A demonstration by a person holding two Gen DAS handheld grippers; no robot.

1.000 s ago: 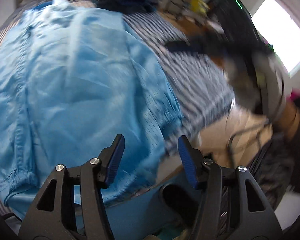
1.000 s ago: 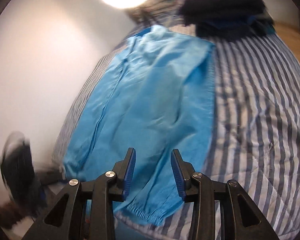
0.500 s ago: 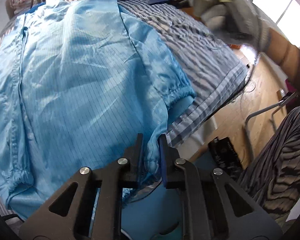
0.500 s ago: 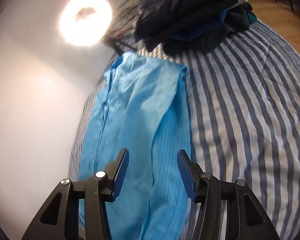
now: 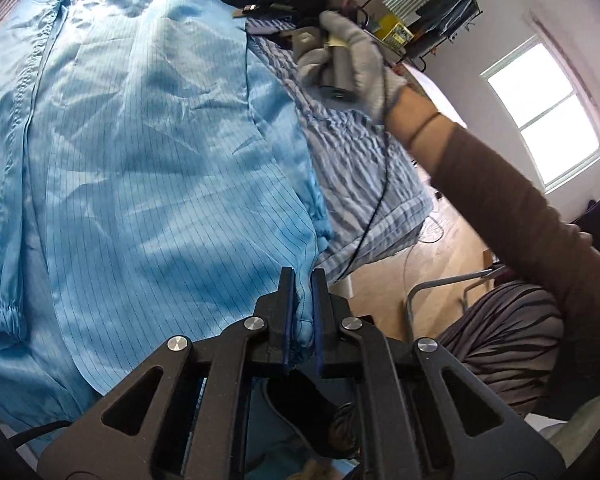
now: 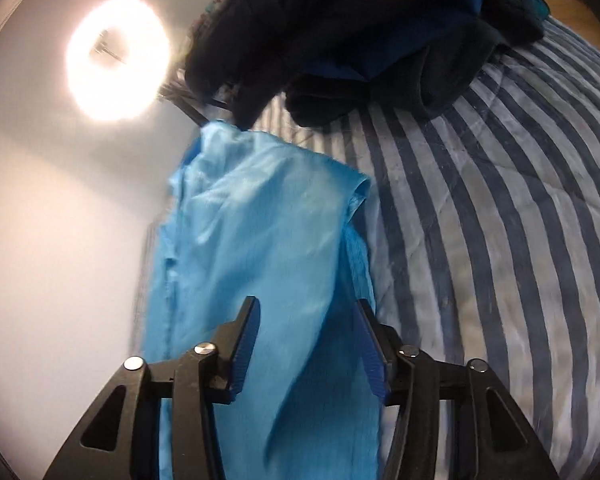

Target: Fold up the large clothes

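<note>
A large light-blue garment [image 5: 140, 140] with thin dark lines lies spread on a striped bed. My left gripper [image 5: 302, 276] is shut on its near right edge, and a fold of blue cloth is pinched between the pads. In the right wrist view the same garment [image 6: 260, 232] runs away toward its far corner. My right gripper [image 6: 306, 304] hovers low over it; its jaws are closing, with blue cloth lying between them but not pressed by the pads. A gloved hand [image 5: 348, 52] carries that right gripper above the garment's far right side.
A pile of dark clothes [image 6: 360, 32] sits at the bed's far end, just beyond the garment. The striped bedcover [image 6: 500, 240] spreads to the right. A ring light [image 6: 118, 58] glares at the left. Wooden floor [image 5: 440, 248] and a metal chair frame [image 5: 440, 284] lie past the bed's edge.
My left gripper has closed on the garment's near edge. The right gripper has travelled along the garment toward the dark pile and dropped lower over the cloth.
</note>
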